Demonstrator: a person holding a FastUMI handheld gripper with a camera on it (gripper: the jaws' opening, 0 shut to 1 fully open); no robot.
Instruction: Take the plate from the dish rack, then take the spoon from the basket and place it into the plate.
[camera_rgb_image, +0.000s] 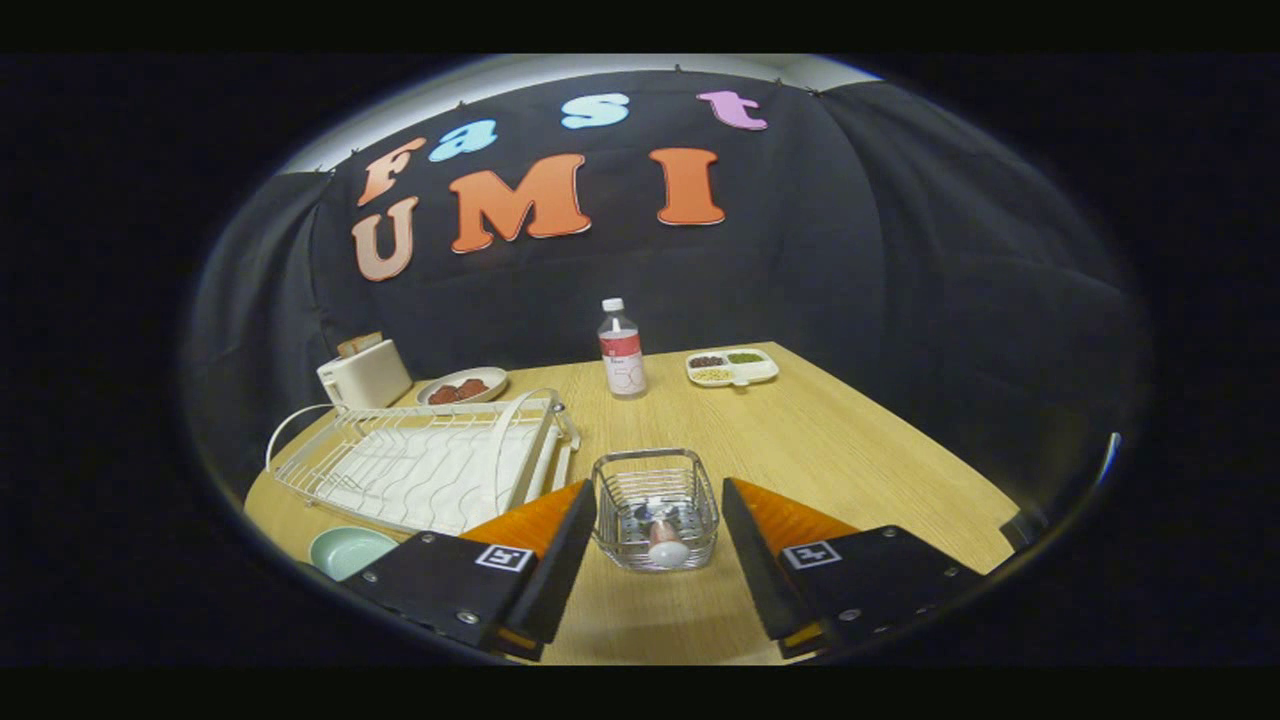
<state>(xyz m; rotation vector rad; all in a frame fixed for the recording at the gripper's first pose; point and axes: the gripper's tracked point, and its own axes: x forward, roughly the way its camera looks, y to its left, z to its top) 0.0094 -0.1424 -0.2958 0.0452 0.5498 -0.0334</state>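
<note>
Tool (658, 520) fingers spread wide, flanking basket (655, 478) holding spoon (666, 545).

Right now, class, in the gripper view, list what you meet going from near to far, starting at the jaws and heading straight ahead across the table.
Open gripper with its jaws either side of the wire basket → spoon inside the basket → bottle → booth wall.

No text can be read on the things here. The bottle (621, 348) in the upper middle of the frame has a red and white label, but its print is too small. Each finger of the tongs (658, 520) carries a square marker, without letters.
</note>
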